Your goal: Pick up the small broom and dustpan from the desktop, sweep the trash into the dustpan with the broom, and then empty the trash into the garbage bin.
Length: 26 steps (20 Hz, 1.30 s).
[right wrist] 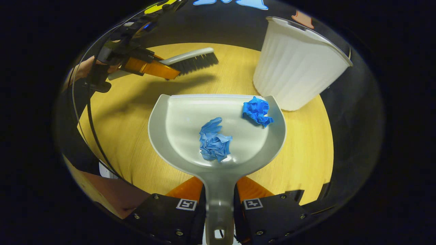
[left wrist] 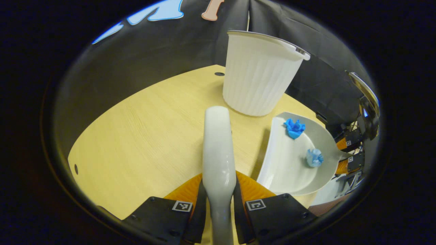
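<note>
Left gripper view: left hand-held gripper (left wrist: 219,200) closed on the broom (left wrist: 219,149) handle, both fingers pressing it, broom held over the desk (left wrist: 143,136). White bin (left wrist: 260,75) upright on the desk ahead. Dustpan (left wrist: 289,163) to its right, near the bin, carrying two blue paper wads (left wrist: 295,128).

Right gripper view: right hand-held gripper (right wrist: 219,204) clamped on the dustpan (right wrist: 184,126) handle, pan above the desk (right wrist: 119,119), both wads (right wrist: 214,139) inside. Bin (right wrist: 296,64) just beyond the pan's right corner. Broom (right wrist: 190,60) at far left in the other gripper.

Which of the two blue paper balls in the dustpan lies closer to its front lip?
The darker blue ball, on the bin's side of the dustpan, almost reaches the lip. The paler ball sits toward the handle.
</note>
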Available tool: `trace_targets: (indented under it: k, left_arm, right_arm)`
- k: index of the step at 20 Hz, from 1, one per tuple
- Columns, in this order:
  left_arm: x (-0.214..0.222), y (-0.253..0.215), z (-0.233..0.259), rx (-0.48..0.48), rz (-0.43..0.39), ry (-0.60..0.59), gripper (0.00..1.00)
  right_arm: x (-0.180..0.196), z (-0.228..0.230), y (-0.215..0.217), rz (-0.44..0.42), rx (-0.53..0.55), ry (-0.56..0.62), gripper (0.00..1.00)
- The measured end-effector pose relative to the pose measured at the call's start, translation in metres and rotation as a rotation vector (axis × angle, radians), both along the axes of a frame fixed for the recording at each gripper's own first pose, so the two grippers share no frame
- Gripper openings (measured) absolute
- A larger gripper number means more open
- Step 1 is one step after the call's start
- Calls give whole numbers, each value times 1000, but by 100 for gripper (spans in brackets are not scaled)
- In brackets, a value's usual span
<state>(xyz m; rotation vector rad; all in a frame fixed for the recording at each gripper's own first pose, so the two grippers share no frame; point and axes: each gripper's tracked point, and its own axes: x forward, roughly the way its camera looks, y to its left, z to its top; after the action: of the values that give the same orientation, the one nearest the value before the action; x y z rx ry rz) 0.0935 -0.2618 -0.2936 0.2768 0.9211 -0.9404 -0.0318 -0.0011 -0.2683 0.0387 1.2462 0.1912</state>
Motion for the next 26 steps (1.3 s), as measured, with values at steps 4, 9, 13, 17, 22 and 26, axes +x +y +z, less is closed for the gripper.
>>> trace_targets:
  k: [4, 9, 13, 17, 22, 26]
  left_arm:
    - [-2, 12, 4, -2, 36, -2, 43]
    - [-5, 22, 11, -13, 80, -10, 41]
    - [-8, 31, 15, -24, 107, -8, 43]
    - [-6, 45, 18, -25, 130, -13, 43]
    - [-1, 52, 23, -32, 147, -26, 43]
    - [0, 60, 28, -24, 146, -45, 43]
  right_arm:
    - [1, 13, 8, -28, -33, 9, 35]
    - [6, 25, 10, -27, -38, 11, 35]
    - [10, 55, 4, -43, -6, -5, 35]
    - [23, 92, -2, -87, 47, -7, 35]
    - [47, 123, -24, -125, 64, -33, 35]
    - [74, 138, -44, -142, 72, -41, 35]
